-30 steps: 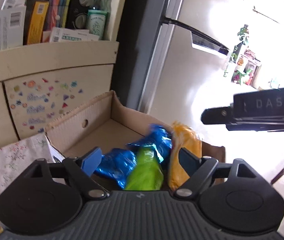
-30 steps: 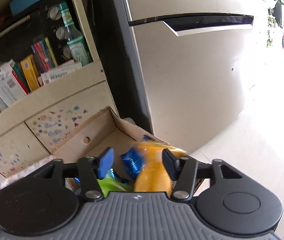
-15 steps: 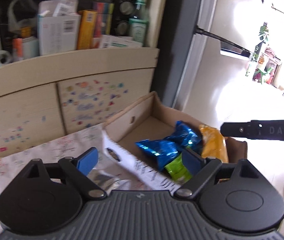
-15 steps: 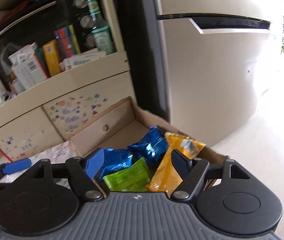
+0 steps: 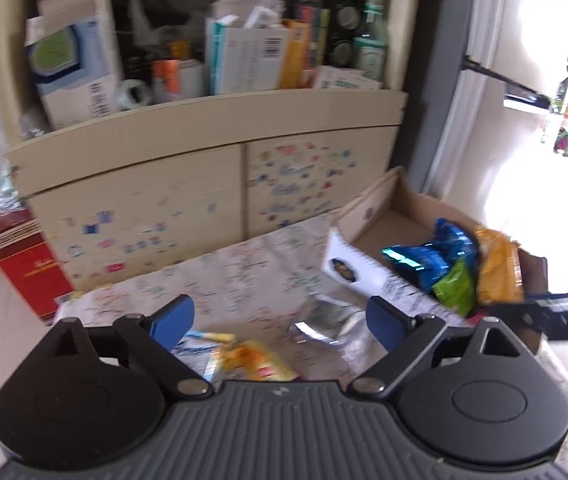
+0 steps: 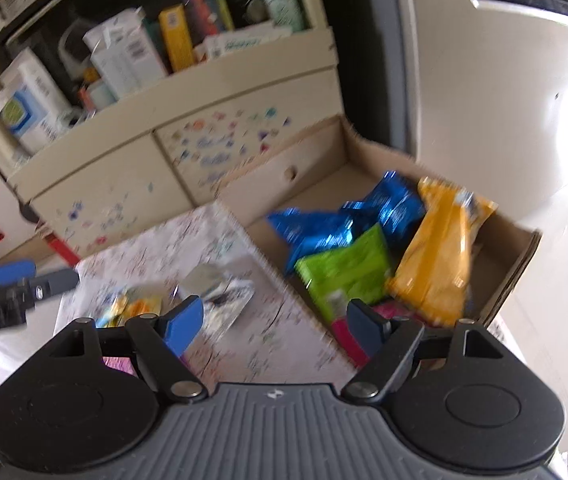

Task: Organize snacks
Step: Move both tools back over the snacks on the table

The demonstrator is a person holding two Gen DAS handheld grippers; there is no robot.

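Note:
A cardboard box (image 6: 316, 156) stands on the table's right end and holds blue packets (image 6: 324, 228), a green packet (image 6: 348, 268) and an orange packet (image 6: 440, 248); the box also shows in the left wrist view (image 5: 380, 204). A silver packet (image 5: 324, 316) and a yellow packet (image 5: 252, 364) lie on the floral cloth (image 5: 244, 276). My left gripper (image 5: 280, 320) is open and empty above the loose packets. My right gripper (image 6: 276, 320) is open and empty, near the box's left wall.
A beige shelf unit (image 5: 204, 136) full of boxes and bottles stands behind the table. A red box (image 5: 32, 268) sits at its left. A fridge (image 6: 484, 80) stands to the right. A pink packet (image 6: 348, 340) lies low by the box's near end.
Both grippers have drawn back and swung left, away from the box. The cloth with its loose packets has come into view. Both stay open and empty.

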